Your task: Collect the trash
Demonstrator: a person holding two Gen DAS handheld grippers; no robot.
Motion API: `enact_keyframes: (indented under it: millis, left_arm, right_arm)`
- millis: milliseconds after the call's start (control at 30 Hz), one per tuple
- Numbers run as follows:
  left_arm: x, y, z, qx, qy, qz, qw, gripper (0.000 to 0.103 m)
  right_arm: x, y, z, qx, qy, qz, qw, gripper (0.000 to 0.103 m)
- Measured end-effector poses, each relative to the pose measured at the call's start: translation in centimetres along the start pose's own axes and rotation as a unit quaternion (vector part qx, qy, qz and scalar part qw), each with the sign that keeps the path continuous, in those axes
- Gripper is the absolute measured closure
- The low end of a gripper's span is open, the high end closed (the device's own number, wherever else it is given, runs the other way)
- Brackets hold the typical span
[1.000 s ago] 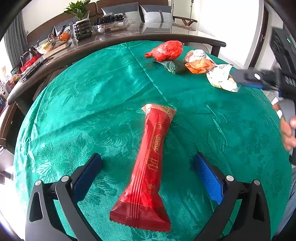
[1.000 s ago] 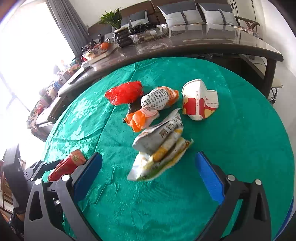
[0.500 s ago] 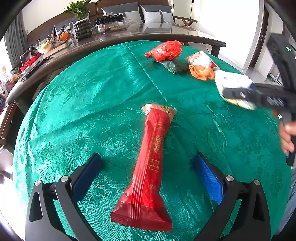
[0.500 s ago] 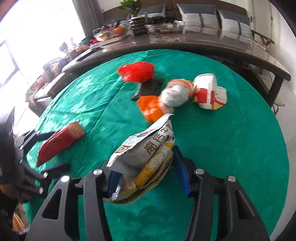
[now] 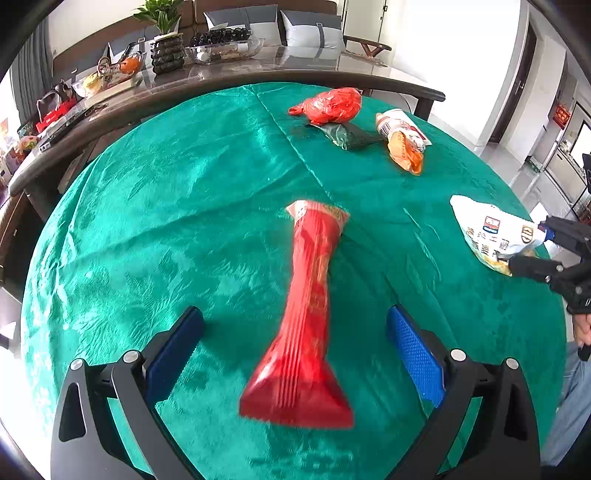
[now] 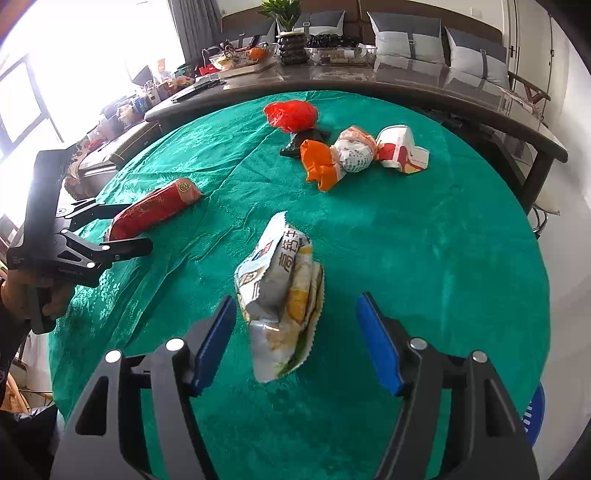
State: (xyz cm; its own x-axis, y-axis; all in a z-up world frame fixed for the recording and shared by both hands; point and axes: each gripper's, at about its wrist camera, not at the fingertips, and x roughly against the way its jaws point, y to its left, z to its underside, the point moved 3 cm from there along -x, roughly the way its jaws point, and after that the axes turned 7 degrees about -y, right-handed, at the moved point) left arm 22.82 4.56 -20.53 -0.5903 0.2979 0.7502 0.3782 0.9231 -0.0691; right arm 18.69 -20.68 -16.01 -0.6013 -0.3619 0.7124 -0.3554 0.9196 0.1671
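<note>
A long red snack wrapper [image 5: 308, 321] lies on the green tablecloth [image 5: 184, 206] between the wide-open fingers of my left gripper [image 5: 295, 339]; it also shows in the right wrist view [image 6: 155, 208]. A white and yellow chip bag [image 6: 282, 295] sits between the pads of my right gripper [image 6: 297, 339], whose jaws stand open, apart from the bag. The bag [image 5: 495, 232] and right gripper show at the right edge of the left wrist view. At the far side lie a red plastic bag [image 6: 291, 114], an orange wrapper [image 6: 317, 164], a white printed wrapper [image 6: 354, 153], a dark packet [image 5: 347, 134] and a white-red carton [image 6: 400, 149].
A long dark table [image 6: 369, 79] with bowls, a potted plant [image 6: 288, 33] and clutter borders the round table's far edge. Grey sofa cushions [image 6: 402, 35] stand behind it. A blue stool [image 6: 535, 413] sits below the near right edge.
My right gripper, shut on the chip bag half a second ago, has carried it toward the near right edge and opened. My left gripper stayed open around the red wrapper, which looks blurred.
</note>
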Motion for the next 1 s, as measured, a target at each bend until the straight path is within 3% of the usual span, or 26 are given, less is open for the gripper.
enact_keyframes:
  millis: [233, 367, 600, 667, 733, 800, 833, 1000]
  left_arm:
    - [1.4, 0.9, -1.0, 0.006, -0.002, 0.012, 0.9999, 0.006]
    - [0.5, 0.2, -1.6, -0.013, 0.021, 0.009, 0.9996, 0.017]
    - [-1.0, -0.9, -2.0, -0.024, 0.036, 0.008, 0.9990, 0.034]
    - [-1.1, -1.1, -2.3, -0.021, 0.039, 0.010, 0.9990, 0.043]
    - [-1.3, -1.4, -2.5, -0.024, 0.047, 0.012, 0.9985, 0.058]
    - [-1.7, -1.6, -2.4, -0.026, 0.056, 0.010, 0.9980, 0.085]
    - [-1.6, -1.7, -2.5, -0.026, 0.055, 0.007, 0.9981, 0.086]
    - [-0.5, -2.0, -2.6, 0.006, 0.042, 0.036, 0.9985, 0.091]
  right_arm:
    - [0.1, 1.5, -2.3, -0.003, 0.019, -0.009, 1.000, 0.030]
    - [-1.6, 1.3, -2.7, -0.002, 0.068, 0.020, 0.997, 0.030]
    - [-2.7, 2.0, -3.1, 0.009, 0.098, 0.029, 0.995, 0.031]
    - [-3.1, 1.8, -3.2, 0.005, 0.108, 0.033, 0.994, 0.042]
    - [-3.5, 1.8, -3.0, 0.005, 0.125, 0.030, 0.992, 0.062]
    - [-3.4, 1.8, -2.9, 0.010, 0.127, 0.036, 0.991, 0.073]
    - [-3.1, 1.8, -3.0, 0.010, 0.124, 0.033, 0.992, 0.078]
    - [-1.5, 1.7, -2.7, 0.002, 0.100, 0.017, 0.995, 0.080]
